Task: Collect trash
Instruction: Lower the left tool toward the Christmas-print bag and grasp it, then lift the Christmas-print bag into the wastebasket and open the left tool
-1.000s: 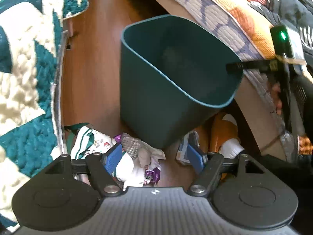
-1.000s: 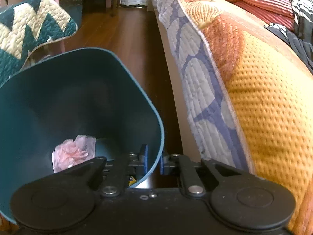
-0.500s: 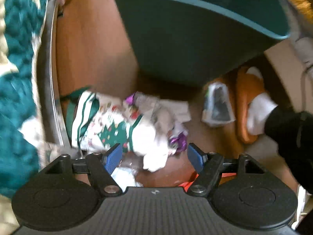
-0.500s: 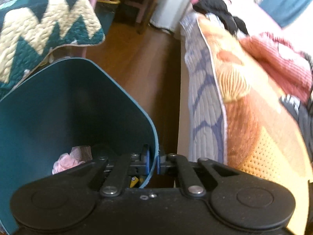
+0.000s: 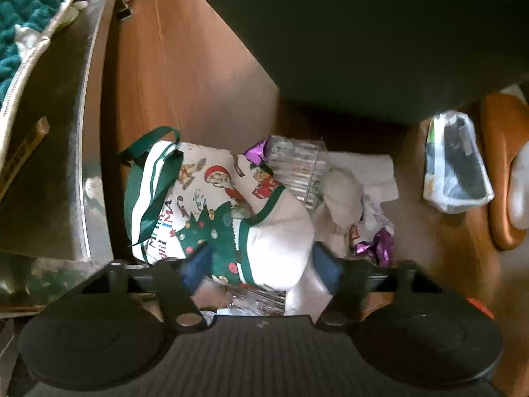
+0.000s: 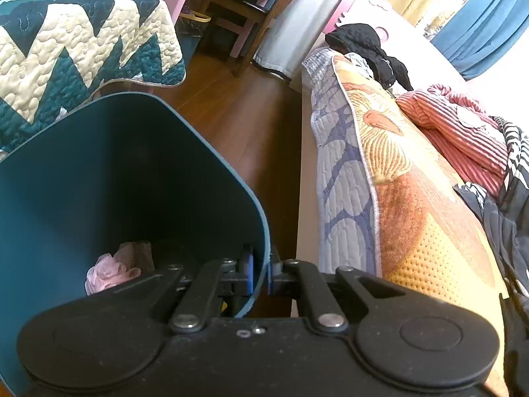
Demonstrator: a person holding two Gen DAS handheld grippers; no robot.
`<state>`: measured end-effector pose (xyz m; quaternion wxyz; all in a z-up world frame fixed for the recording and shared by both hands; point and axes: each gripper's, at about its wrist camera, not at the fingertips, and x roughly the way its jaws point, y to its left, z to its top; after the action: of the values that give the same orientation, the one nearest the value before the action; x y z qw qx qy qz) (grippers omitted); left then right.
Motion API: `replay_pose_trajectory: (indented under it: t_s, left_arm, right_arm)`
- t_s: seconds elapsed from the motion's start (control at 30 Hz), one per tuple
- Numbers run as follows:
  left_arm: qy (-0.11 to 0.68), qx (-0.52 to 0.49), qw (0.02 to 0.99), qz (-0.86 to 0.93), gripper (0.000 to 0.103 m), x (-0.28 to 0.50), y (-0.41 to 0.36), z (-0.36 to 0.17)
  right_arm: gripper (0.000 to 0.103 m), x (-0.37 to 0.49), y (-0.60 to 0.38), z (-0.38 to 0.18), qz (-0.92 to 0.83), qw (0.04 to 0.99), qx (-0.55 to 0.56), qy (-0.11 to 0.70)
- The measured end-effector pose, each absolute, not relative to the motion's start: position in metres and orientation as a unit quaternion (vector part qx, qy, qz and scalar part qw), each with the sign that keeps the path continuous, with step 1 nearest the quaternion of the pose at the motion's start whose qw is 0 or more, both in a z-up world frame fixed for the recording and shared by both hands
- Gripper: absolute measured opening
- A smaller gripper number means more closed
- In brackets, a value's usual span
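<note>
A pile of trash lies on the wooden floor in the left wrist view: a white Christmas-print bag with green straps, crumpled white paper, a clear plastic tray and purple wrappers. My left gripper is open, its blue pads on either side of the bag's white lower end. My right gripper is shut on the rim of the dark teal trash bin, held tilted off the floor. Pink tissue lies inside the bin. The bin's dark underside hangs above the pile.
A small clear bag with a dark item lies right of the pile, beside an orange slipper on a white-socked foot. A metal-edged frame under a teal quilt is on the left. A bed with an orange quilt is on the right.
My left gripper has dropped down to the trash pile and its pads now flank the Christmas bag. My right gripper has lifted the bin higher, still gripping its rim.
</note>
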<state>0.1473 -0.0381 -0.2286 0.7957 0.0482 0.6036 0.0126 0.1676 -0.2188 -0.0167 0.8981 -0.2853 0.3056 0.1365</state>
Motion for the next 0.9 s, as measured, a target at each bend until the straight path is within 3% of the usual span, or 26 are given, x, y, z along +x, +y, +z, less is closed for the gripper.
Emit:
replay_pose_trajectory:
  t_s: [0.1,0.2,0.53,0.9]
  left_arm:
    - [0.603,0.039,0.797,0.024,0.031,0.15,-0.035,-0.231]
    - [0.598,0.021,0.801,0.033,0.021,0.15,-0.028,-0.225]
    - [0.567,-0.033,0.823,0.006,0.018,0.143,-0.017,-0.156]
    - [0.482,-0.077,0.87,-0.071,0.017,0.1,-0.006,-0.005]
  right_arm:
    - [0.007,0.167,-0.22,-0.018,0.137,0.898,-0.286,0.305]
    - [0.007,0.169,-0.223,-0.018,0.135,0.9,-0.278,0.308]
    - [0.007,0.177,-0.238,-0.024,0.116,0.904,-0.254,0.324]
    - [0.006,0.176,-0.245,-0.018,0.1,0.912,-0.257,0.303]
